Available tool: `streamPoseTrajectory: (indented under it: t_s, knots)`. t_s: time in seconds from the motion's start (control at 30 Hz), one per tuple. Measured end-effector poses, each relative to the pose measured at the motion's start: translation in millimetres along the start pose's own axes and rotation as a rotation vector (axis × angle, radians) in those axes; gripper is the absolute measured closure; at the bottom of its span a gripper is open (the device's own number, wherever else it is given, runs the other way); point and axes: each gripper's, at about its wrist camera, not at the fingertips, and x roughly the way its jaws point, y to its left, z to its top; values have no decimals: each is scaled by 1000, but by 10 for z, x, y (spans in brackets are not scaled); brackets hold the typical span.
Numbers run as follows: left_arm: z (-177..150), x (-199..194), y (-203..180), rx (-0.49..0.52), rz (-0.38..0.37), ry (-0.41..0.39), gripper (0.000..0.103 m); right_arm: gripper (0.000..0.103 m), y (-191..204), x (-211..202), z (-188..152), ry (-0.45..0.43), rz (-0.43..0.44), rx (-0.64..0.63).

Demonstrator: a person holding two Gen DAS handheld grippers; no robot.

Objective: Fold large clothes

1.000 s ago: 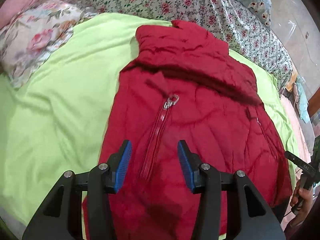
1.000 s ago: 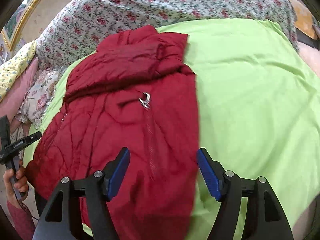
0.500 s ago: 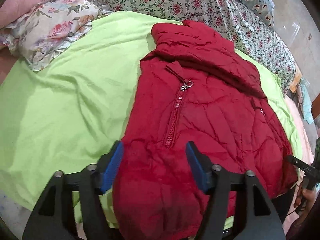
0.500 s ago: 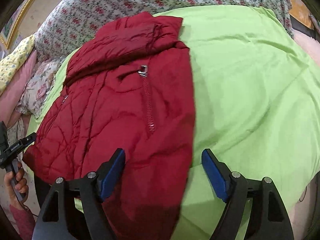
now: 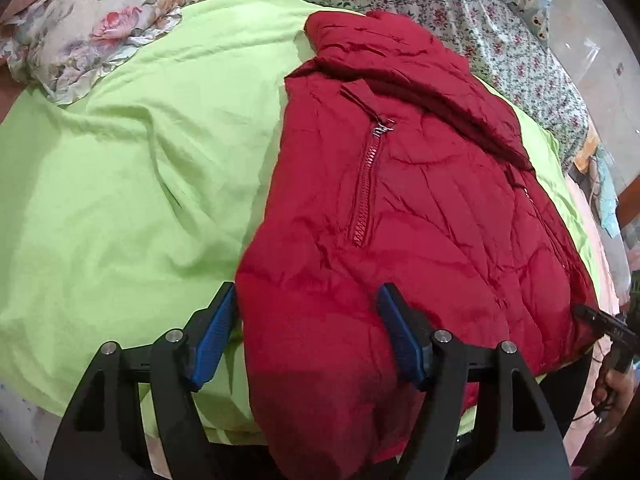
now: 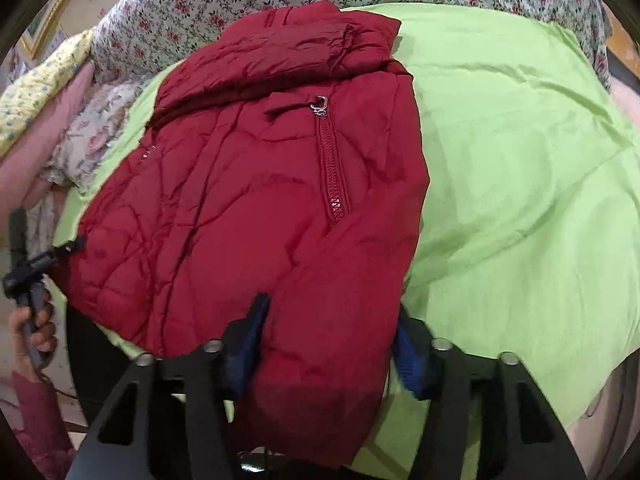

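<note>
Red jacket hem caught at both near corners

Quilted red jacket point(image 5: 400, 184) lies across the green sheet point(image 5: 120, 160), collar far, hem hanging over the near edge of the bed. The left gripper point(image 5: 308, 332) has just been opening and straddles the near left corner of the hem, pads apparently not yet pressing. The right gripper point(image 6: 328, 344) has just been closing, its blurred fingers tight against the near right corner, seemingly pinching it. To fold well, I would close the left one too, grip both layers evenly, then lift both corners together toward the collar, keeping the zip point(image 5: 366, 184) flat
</note>
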Motion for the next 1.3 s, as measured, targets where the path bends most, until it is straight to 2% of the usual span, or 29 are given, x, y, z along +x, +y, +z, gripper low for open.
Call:
streamPoseTrajectory:
  t_s: [0.07, 0.2, 0.3, 0.4, 0.47, 0.57, 0.67, 0.73, 0.97, 1.13, 1.3]
  knots:
    - [-13, -5, -15, 11, -20, 5, 32, 56, -7, -18, 4, -7, 27, 5]
    - [-26, 15, -94, 48, -62, 18, 32, 54, -18, 5, 1, -5, 49, 18]
    - [-60, 49, -172, 92, -43, 23, 32, 52, 15, 30, 13, 0, 44, 13]
    - [-65, 33, -134, 83, -60, 15, 35, 52, 10, 32, 12, -3, 52, 9]
    - [-66, 9, -120, 78, -72, 11, 48, 56, -6, 18, 1, -10, 56, 6]
    - [-88, -44, -153, 102, -83, 2, 61, 62, -22, -19, -17, -23, 70, 1]
    - [-118, -89, -207, 127, -80, -9, 70, 68, -19, -56, -33, -41, 87, -2]
    - [-129, -114, -224, 122, -109, -11, 78, 70, -22, -90, -42, -54, 99, -5]
    - [-153, -360, -333, 146, -156, -62, 82, 76, -70, -339, -27, -118, 185, -6]
    - [-16, -492, -303, 122, -180, -113, 83, 77, -125, -420, 45, -158, 238, 20]
    - [162, -635, -309, 87, -205, -184, 83, 77, -125, -478, 124, -203, 234, 28]
